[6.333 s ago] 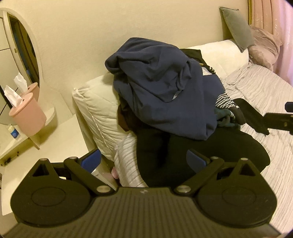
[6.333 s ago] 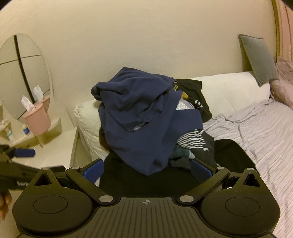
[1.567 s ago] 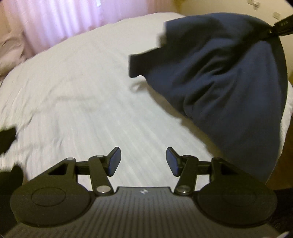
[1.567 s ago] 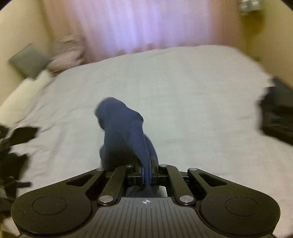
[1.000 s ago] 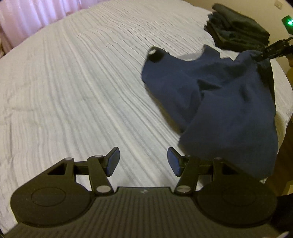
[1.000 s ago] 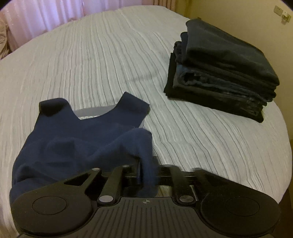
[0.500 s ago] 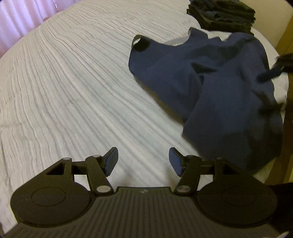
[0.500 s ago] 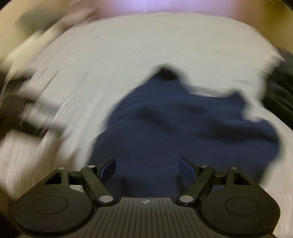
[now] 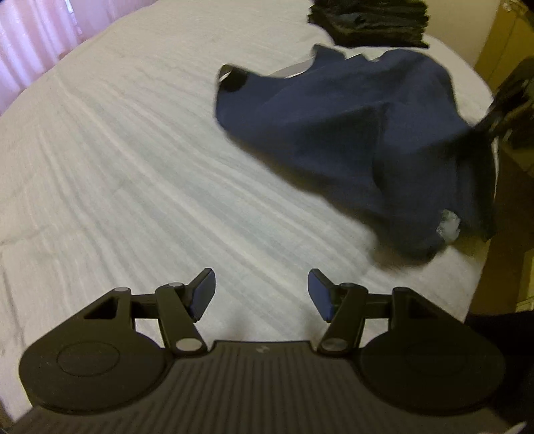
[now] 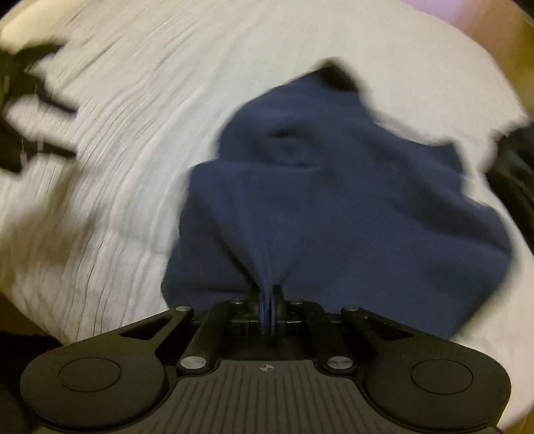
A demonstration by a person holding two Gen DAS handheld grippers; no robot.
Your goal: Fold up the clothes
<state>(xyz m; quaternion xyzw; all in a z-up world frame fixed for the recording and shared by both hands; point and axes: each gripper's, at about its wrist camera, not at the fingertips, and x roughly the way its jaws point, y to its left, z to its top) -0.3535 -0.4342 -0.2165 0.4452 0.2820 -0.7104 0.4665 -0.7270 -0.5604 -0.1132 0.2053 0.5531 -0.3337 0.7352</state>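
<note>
Navy garment (image 9: 350, 133) lies crumpled on the white bedspread (image 9: 116, 150), at 1–2 o'clock in the left wrist view, one edge draped over the bed's side at 3 o'clock. Right gripper (image 10: 268, 312) is clamped on a pinch of the navy cloth (image 10: 333, 207) at its near edge; fabric tents up from the pads. Left gripper (image 9: 260, 293) hangs over bare sheet at 6 o'clock, fingers spread wide, nothing between them, well apart from the garment. Stack of dark folded clothes (image 9: 367, 23) sits at 1 o'clock, just beyond the garment's neckline end. Risks, my read: the right grip is a single bunched pinch, probably more than one layer, so pulling from there likely drags the garment as a lump instead of spreading it. The overhanging edge could slide the rest off the bed if that pinch lets go. Dragging toward 1 o'clock could bump the folded stack. The left needs a clean hem or corner, and none is obvious. Hard to make out: the right wrist view is heavily motion-blurred, so layers and hems are unreadable; dark smears at its 9 o'clock are probably the left gripper, can't confirm. A pale patch near the garment's lower edge in the left view is likely a label, too blurred to say. The stack is cut off by the frame.
</note>
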